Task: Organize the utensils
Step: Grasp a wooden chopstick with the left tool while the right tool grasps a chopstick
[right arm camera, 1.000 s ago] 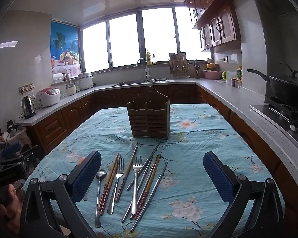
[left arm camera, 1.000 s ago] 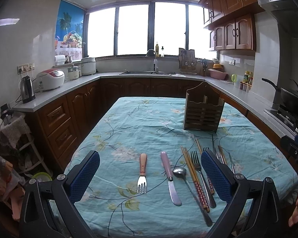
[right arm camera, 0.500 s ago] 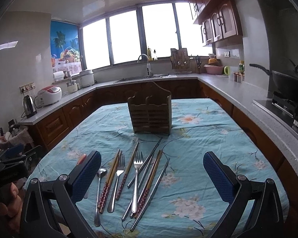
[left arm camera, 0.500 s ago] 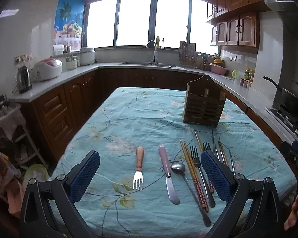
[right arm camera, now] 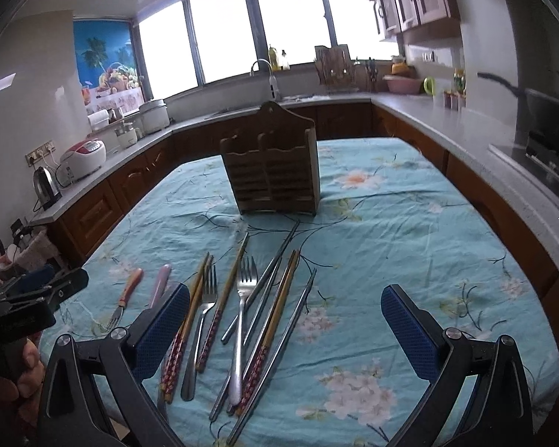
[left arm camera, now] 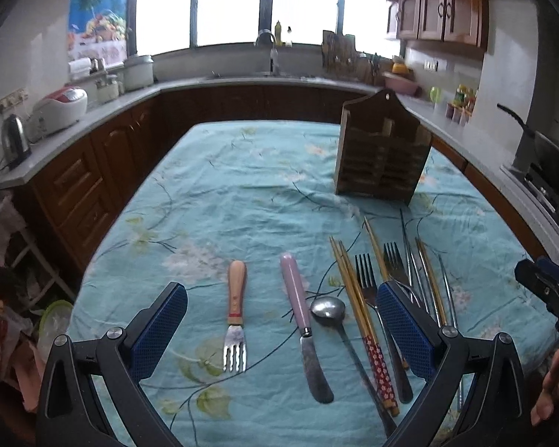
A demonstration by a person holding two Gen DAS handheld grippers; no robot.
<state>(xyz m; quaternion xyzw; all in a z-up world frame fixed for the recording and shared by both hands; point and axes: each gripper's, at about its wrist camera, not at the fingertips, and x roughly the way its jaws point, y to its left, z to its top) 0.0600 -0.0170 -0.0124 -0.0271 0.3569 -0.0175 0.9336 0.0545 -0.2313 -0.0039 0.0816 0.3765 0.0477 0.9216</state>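
A wooden utensil holder (left arm camera: 382,156) stands upright on the blue floral tablecloth (left arm camera: 242,193); it also shows in the right wrist view (right arm camera: 274,169). Loose utensils lie in front of it: a wood-handled fork (left arm camera: 236,316), a pink-handled knife (left arm camera: 302,320), a spoon (left arm camera: 329,309), chopsticks (left arm camera: 357,309), metal forks (right arm camera: 242,309) and metal chopsticks (right arm camera: 279,346). My left gripper (left arm camera: 279,329) is open and empty above the fork and knife. My right gripper (right arm camera: 283,331) is open and empty above the metal forks and chopsticks.
Kitchen counters (left arm camera: 93,111) wrap around the table with a rice cooker (left arm camera: 61,106), a kettle (left arm camera: 15,141) and a sink tap (left arm camera: 270,48). A stove with a pan (right arm camera: 540,111) is on the right. The other gripper shows at each view's edge (right arm camera: 29,298).
Both grippers have moved forward and lower toward the utensils, which now look larger. Both stay open. Nothing on the table has moved.
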